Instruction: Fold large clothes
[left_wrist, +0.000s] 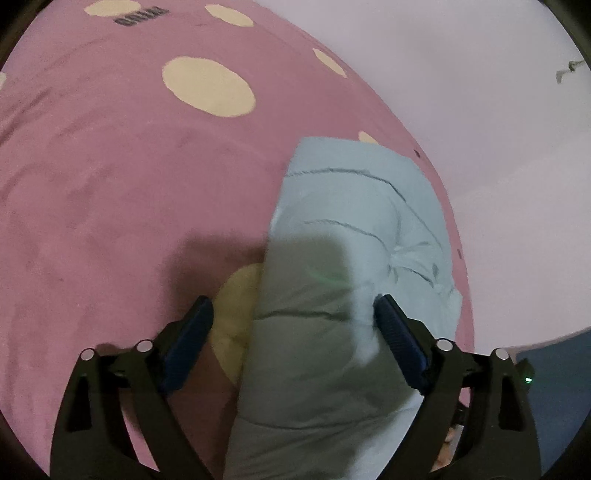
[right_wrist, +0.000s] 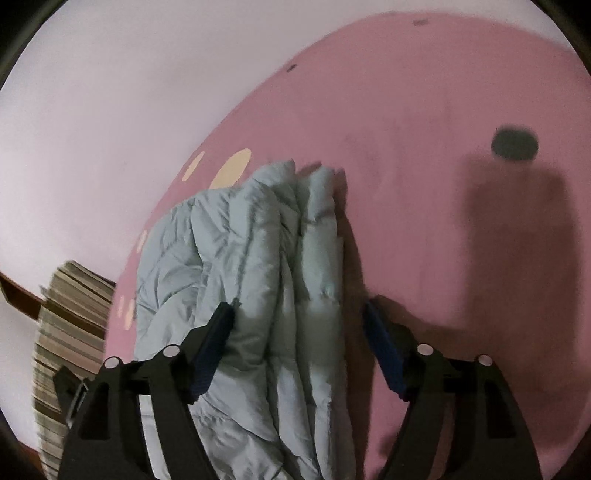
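A pale blue quilted puffer jacket (left_wrist: 354, 206) lies folded into a thick bundle on a pink bed cover (left_wrist: 110, 166) with cream dots. My left gripper (left_wrist: 291, 300) hovers over the bundle's near end. Its jaws are spread wide, with the fabric below and between them and not pinched. In the right wrist view the jacket (right_wrist: 221, 240) shows several stacked puffy layers. My right gripper (right_wrist: 298, 306) stands open: its left finger is above the jacket, its right finger above the bare pink cover (right_wrist: 424, 129).
A pale wall (left_wrist: 480, 92) runs along the bed's far edge, close behind the jacket. A striped stack (right_wrist: 66, 314) stands beside the bed at the left. A dark oval patch (right_wrist: 515, 143) marks the cover. Something dark blue (left_wrist: 554, 406) sits low at the right.
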